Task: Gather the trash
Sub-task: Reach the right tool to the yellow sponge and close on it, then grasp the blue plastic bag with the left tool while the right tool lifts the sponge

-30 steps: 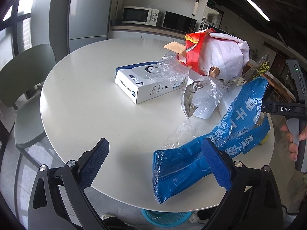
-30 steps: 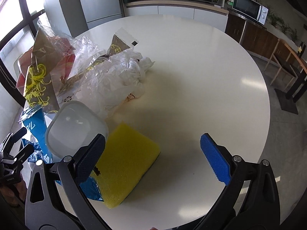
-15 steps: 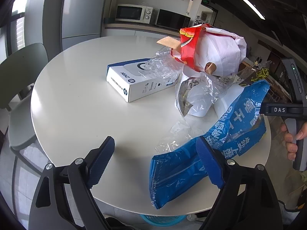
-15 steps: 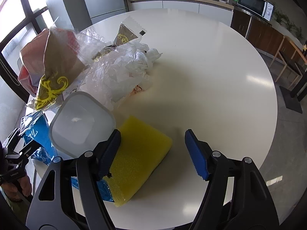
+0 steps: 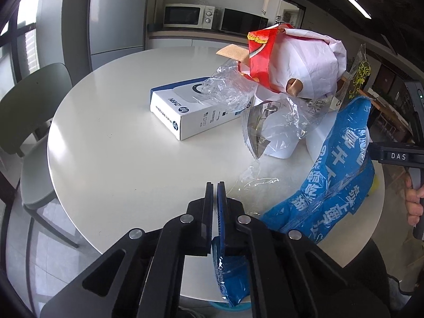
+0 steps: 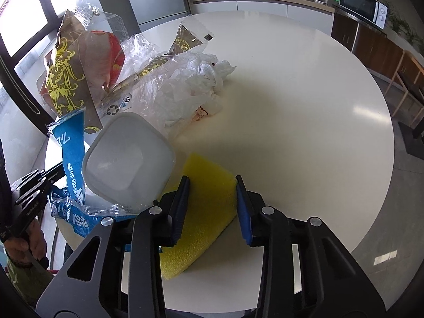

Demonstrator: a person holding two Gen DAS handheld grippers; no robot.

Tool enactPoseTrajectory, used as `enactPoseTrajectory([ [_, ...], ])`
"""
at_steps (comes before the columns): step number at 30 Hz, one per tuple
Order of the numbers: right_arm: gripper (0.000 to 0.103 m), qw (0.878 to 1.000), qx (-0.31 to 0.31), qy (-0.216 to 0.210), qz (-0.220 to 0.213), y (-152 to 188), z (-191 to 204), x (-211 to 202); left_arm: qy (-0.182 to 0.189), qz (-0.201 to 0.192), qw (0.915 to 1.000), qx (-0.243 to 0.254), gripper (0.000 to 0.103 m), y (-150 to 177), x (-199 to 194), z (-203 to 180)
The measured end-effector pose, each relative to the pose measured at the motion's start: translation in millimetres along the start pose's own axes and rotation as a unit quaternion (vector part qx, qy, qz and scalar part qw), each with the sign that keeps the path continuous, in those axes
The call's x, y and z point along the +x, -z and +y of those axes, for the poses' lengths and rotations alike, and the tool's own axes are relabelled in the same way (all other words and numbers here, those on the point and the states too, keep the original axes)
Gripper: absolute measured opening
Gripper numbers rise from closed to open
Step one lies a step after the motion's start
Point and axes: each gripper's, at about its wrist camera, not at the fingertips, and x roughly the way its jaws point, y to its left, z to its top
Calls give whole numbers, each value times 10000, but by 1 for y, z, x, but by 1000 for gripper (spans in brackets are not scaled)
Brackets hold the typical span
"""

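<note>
The white box (image 5: 196, 114) ahead of the left tongs (image 5: 215, 193) carries the HP logo. The handle (image 5: 397, 156) to their right reads "DAS". The blue bag (image 5: 336, 182) bears white Chinese characters.

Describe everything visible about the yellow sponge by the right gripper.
The yellow sponge is a flat rectangular block of coarse, porous foam, plain bright yellow, lying flat on the white round table near its edge. The right gripper straddles it, jaws pressed on its two sides. A white plastic container overlaps its left corner; a blue printed bag lies beyond.
</note>
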Motion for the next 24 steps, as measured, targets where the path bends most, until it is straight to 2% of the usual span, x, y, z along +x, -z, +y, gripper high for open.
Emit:
enactPoseTrajectory([
  [4, 25, 10000, -15, 13, -73, 2, 0, -5, -72, -25, 10000, -42, 3, 4, -4, -3],
  [7, 23, 9999, 8, -8, -154, 4, -2, -10, 26, -80, 9999, -144, 3, 7, -12, -1],
  [18, 23, 9987, 35, 132, -481, 9, -13, -35, -217, -309, 9993, -84, 0, 8, -36, -13],
  [24, 23, 9975, 135, 237, -646, 6, -32, -50, -282, -473, 9984, -84, 0, 1, -53, -15],
])
